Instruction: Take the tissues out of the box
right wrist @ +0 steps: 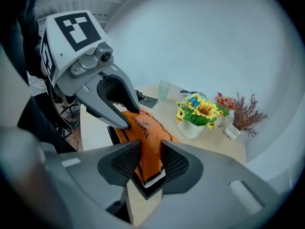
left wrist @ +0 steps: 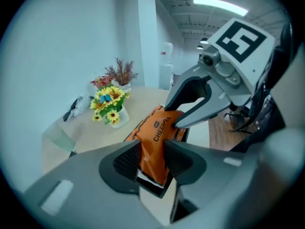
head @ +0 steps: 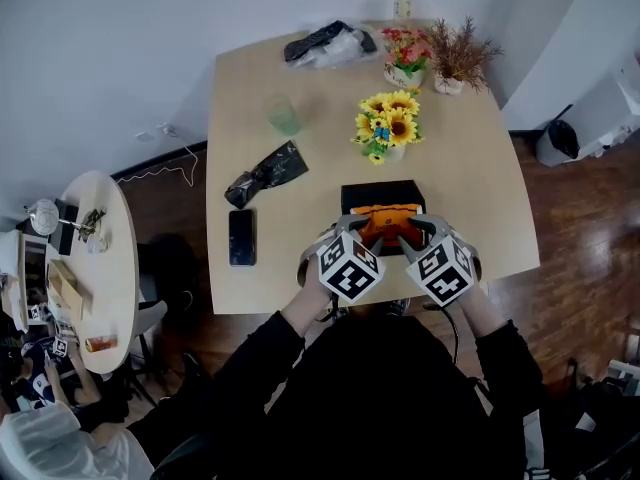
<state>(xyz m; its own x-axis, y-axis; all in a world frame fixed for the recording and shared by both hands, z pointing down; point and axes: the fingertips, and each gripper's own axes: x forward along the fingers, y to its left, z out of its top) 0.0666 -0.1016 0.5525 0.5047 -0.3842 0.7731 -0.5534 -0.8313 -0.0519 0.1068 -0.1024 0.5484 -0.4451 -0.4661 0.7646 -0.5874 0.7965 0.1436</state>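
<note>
A black box lies near the table's front edge, with an orange tissue pack lifted partly out of it. My left gripper pinches the pack's left end and my right gripper its right end. In the left gripper view the left gripper has its ribbed pads pressed on the orange pack, with the box just below. The right gripper view shows the same from the other side: the right gripper is shut on the pack, over the box.
On the table stand a sunflower vase, a green cup, two more flower pots and a bottle. A phone and a black bag lie to the left. A small round table stands farther left.
</note>
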